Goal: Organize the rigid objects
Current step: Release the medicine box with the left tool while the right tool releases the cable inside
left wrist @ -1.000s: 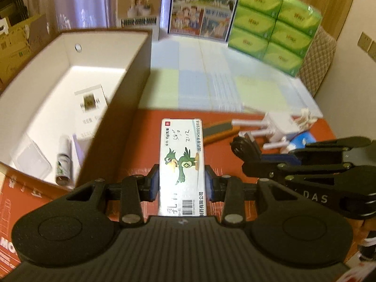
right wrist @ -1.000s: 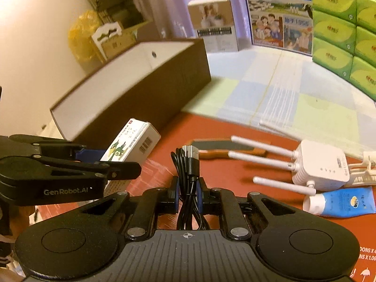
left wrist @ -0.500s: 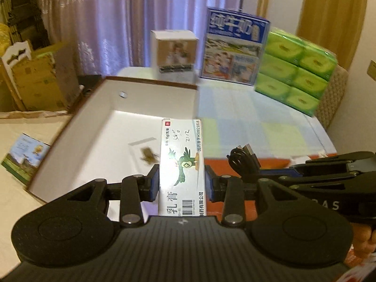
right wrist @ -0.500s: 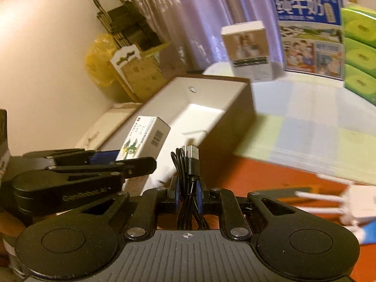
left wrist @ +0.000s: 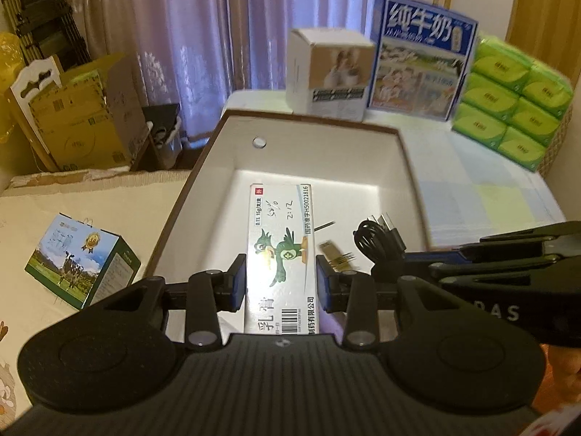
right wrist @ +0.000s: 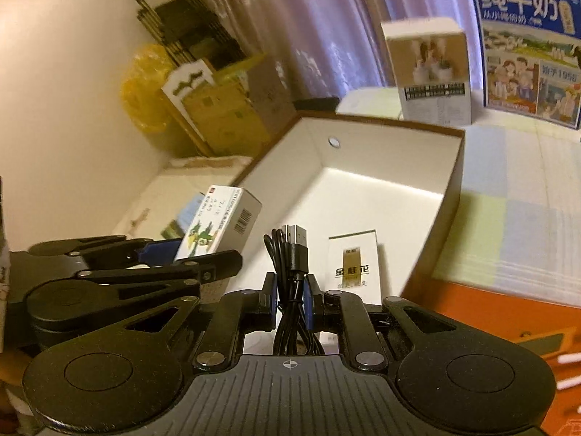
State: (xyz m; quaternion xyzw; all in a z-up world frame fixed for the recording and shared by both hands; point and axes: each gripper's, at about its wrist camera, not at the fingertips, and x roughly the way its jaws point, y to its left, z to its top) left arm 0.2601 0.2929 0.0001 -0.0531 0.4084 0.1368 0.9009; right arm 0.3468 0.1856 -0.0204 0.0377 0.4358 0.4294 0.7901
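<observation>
The left tongs (left wrist: 281, 283) are gripping a white rectangular ointment carton with a green bird (left wrist: 281, 254). The right tongs (right wrist: 292, 301) are clamping a coiled black USB cable (right wrist: 292, 254), both hanging above the white brown-edged cardboard box (left wrist: 319, 134) ahead.

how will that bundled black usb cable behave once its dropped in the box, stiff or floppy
Likely floppy: the cable is pinched mid-bundle by the right gripper, with its loops bulging above and below the jaws. It looks light and may spring loose and sprawl inside the white box.

Left gripper (left wrist: 281, 283) & right gripper (right wrist: 292, 299) side by side, both clamped w/ fingers level.
</observation>
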